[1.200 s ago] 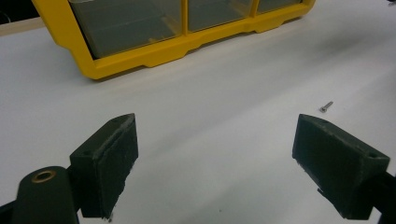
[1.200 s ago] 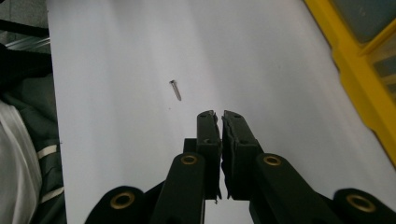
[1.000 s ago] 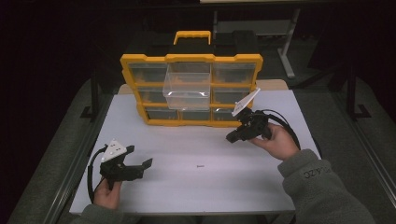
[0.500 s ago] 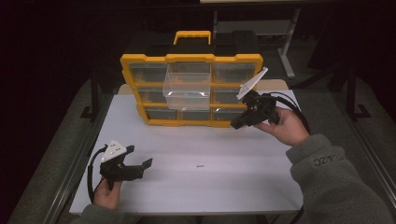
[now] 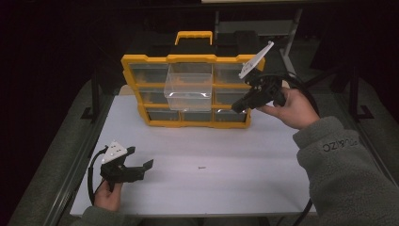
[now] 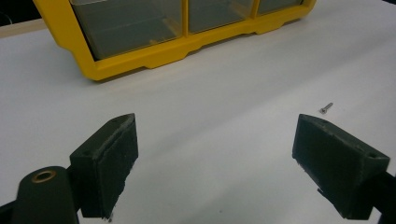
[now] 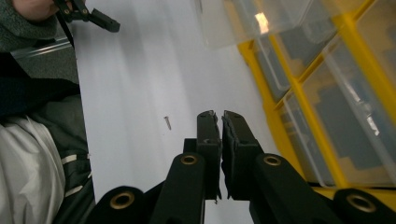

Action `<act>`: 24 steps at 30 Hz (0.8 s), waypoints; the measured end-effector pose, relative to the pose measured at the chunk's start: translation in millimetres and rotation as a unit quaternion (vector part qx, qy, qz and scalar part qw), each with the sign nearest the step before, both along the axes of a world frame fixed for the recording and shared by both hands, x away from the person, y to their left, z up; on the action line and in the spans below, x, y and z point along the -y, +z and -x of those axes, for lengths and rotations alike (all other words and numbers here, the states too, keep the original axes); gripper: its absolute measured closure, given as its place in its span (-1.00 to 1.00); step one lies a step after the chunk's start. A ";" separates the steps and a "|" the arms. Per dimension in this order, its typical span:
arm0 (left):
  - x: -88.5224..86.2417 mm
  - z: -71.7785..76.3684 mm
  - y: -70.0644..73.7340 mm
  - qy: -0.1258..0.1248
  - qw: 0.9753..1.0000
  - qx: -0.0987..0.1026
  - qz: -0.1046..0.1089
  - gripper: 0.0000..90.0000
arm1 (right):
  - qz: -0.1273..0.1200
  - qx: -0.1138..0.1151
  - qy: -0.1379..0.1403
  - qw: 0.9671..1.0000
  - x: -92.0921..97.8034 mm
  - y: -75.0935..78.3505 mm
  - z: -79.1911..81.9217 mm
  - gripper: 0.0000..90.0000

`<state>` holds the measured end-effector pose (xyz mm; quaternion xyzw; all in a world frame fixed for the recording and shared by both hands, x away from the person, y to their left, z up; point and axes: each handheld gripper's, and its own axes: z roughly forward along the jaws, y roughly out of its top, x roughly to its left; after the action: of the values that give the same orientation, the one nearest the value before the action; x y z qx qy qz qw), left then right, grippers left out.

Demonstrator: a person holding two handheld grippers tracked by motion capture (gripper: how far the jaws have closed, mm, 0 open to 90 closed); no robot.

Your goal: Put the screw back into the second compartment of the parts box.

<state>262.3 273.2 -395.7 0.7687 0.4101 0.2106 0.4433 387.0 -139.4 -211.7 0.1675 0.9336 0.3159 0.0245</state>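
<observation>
I hold my right gripper (image 5: 238,107) up beside the right end of the yellow drawer cabinet (image 5: 190,123), jaws pressed together and holding nothing. One clear drawer (image 5: 189,87) in the middle column juts out toward me, well forward of its neighbours. I judge the step in hand is pushing that drawer home. To do it well, I would bring the closed jaw tips square to the middle of the drawer's front and press straight back, so it slides without twisting. The drawer's long axis runs left to right across the cabinet; its open top faces up and its front faces me. My left gripper (image 5: 139,160) rests low on the white table (image 5: 263,155), jaws wide apart and empty. A small screw (image 5: 202,167) lies loose on the table, well apart from both.
</observation>
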 end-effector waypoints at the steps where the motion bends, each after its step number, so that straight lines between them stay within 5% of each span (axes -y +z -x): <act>1: -0.2 0.1 0.2 0.000 1.000 -0.001 -0.002 -0.69 | 0.001 0.002 0.002 1.000 -0.3 3.4 -0.7 0.89; 14: 0.2 0.4 0.0 0.000 1.000 -0.005 -0.001 -0.69 | -0.004 0.015 0.001 1.000 -8.2 57.1 -12.9 0.89; 24: 0.3 1.1 -0.1 0.000 1.000 -0.006 -0.001 -0.69 | -0.001 0.028 0.015 0.999 -38.3 83.6 -18.1 0.89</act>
<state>261.2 272.9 -395.8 0.7702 0.4130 0.2060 0.4401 405.0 -101.1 -128.2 0.1446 0.9345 0.3219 0.0459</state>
